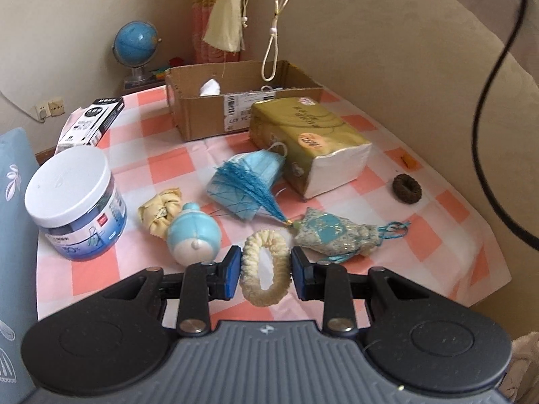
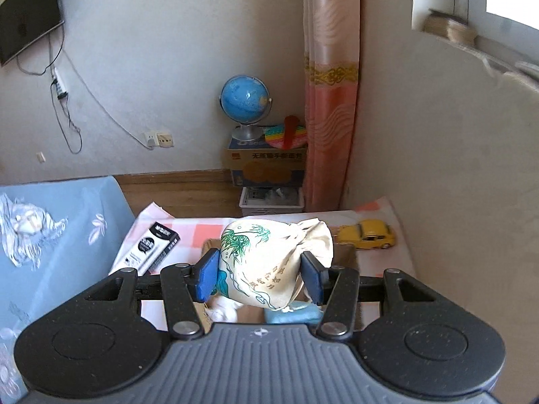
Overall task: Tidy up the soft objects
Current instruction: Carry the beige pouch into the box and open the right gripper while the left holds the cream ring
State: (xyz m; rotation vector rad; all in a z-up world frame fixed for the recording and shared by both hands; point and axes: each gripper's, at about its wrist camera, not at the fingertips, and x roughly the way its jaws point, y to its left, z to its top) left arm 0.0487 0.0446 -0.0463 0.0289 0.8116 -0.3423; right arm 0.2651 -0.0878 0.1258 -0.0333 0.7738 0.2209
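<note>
My left gripper [image 1: 265, 271] is shut on a cream scrunchie [image 1: 248, 266], its blue pads pressing both sides of the ring, near the front of the checked table [image 1: 168, 155]. My right gripper [image 2: 259, 277] is shut on a cream drawstring pouch [image 2: 269, 256] with a green bamboo print. In the left wrist view that pouch's tassel [image 1: 225, 23] and cord loop [image 1: 269, 64] hang above an open cardboard box [image 1: 209, 114]. On the table lie a blue face mask [image 1: 259, 168], a blue tassel [image 1: 249, 188], a patterned sachet [image 1: 333, 232], a knotted cream cloth [image 1: 161, 210] and a brown scrunchie [image 1: 407, 188].
A tissue pack [image 1: 310, 138] lies in front of the box. A white-lidded jar [image 1: 74, 202], a black-and-white carton [image 1: 97, 121] and a blue-white round toy [image 1: 193, 235] stand left. A yellow toy car [image 2: 367, 235] sits by the wall. A black cable [image 1: 488, 101] hangs right.
</note>
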